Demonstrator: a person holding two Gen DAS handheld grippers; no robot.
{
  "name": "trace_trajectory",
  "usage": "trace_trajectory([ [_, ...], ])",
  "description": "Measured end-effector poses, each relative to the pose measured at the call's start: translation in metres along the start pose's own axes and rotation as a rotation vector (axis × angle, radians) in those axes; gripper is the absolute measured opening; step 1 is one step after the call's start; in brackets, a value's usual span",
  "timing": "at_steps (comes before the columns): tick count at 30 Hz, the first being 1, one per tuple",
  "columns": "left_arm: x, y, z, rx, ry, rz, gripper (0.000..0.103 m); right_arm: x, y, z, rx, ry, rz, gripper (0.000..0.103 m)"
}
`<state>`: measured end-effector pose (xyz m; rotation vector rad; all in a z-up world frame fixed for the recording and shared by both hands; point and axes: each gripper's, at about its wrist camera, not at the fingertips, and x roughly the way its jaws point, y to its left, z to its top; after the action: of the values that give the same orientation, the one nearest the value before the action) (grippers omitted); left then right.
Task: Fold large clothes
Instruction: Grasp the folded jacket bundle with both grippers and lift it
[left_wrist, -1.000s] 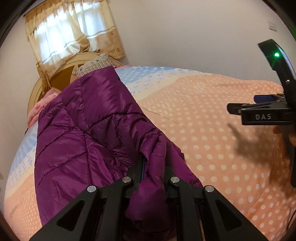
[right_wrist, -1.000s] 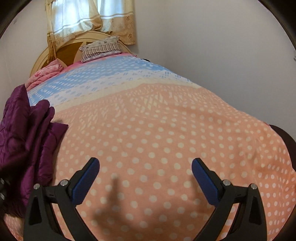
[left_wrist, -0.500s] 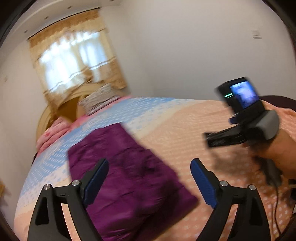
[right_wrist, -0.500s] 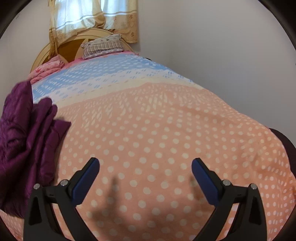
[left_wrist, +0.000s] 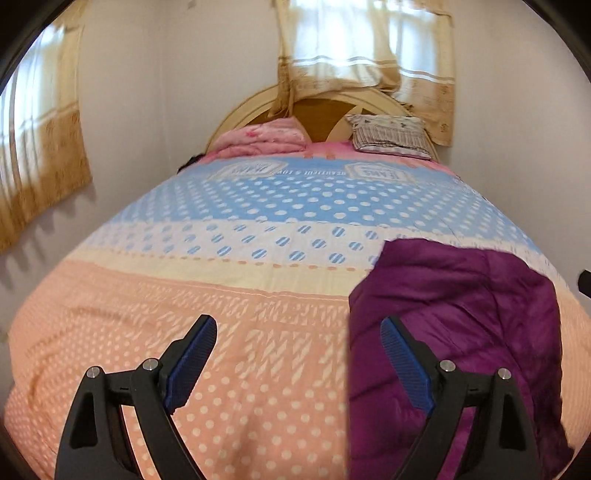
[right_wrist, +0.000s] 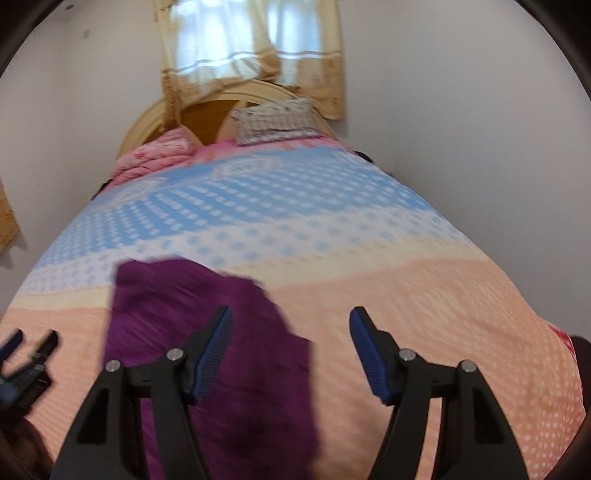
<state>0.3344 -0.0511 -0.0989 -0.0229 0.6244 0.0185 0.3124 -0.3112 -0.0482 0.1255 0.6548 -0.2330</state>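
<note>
A purple quilted jacket (left_wrist: 461, 325) lies folded into a compact slab on the orange dotted bedspread, at the right of the left wrist view and at the lower left (right_wrist: 207, 325) of the right wrist view. My left gripper (left_wrist: 299, 325) hangs open above the bedspread, just left of the jacket, with nothing between its blue pads (left_wrist: 192, 362). My right gripper (right_wrist: 290, 317) floats over the jacket's right edge; its jaws are closing with nothing between them. The left gripper's tool (right_wrist: 26, 362) shows at the far left of the right wrist view.
The bed (left_wrist: 184, 295) fills both views, with a blue dotted band further back. A pink folded blanket (left_wrist: 266, 138) and a striped pillow (left_wrist: 391, 138) rest against the arched headboard (left_wrist: 325, 99). Curtained windows (left_wrist: 365, 37) are behind and on the left wall.
My left gripper let go of the purple jacket, opened wide and swung away to the left. The right gripper rose and pulled back, its jaws narrowing; the jacket now lies flat and folded.
</note>
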Motion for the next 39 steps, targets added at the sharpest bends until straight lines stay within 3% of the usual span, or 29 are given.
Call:
trace_trajectory([
  [6, 0.029, -0.007, 0.012, -0.061, 0.028, -0.018, 0.091, 0.051, 0.051, 0.004, -0.011, 0.037, -0.012, 0.064],
  [11, 0.053, -0.032, 0.012, -0.068, 0.063, -0.098, 0.091, 0.087, 0.025, -0.021, 0.069, 0.078, -0.034, 0.061],
  [16, 0.072, -0.090, -0.005, 0.069, 0.103, -0.122, 0.091, 0.104, -0.015, -0.049, 0.130, 0.107, -0.061, 0.060],
  [20, 0.075, -0.117, -0.018, 0.141, 0.079, -0.118, 0.092, 0.112, -0.035, -0.062, 0.182, 0.108, -0.047, 0.060],
  [26, 0.090, -0.123, -0.025, 0.129, 0.116, -0.140, 0.102, 0.115, -0.043, -0.069, 0.189, 0.092, -0.065, 0.060],
  [32, 0.095, -0.128, -0.032, 0.139, 0.123, -0.135, 0.102, 0.122, -0.043, -0.074, 0.173, 0.098, -0.078, 0.060],
  [39, 0.109, -0.128, -0.034, 0.135, 0.186, -0.153, 0.102, 0.128, -0.045, -0.076, 0.177, 0.122, -0.077, 0.060],
])
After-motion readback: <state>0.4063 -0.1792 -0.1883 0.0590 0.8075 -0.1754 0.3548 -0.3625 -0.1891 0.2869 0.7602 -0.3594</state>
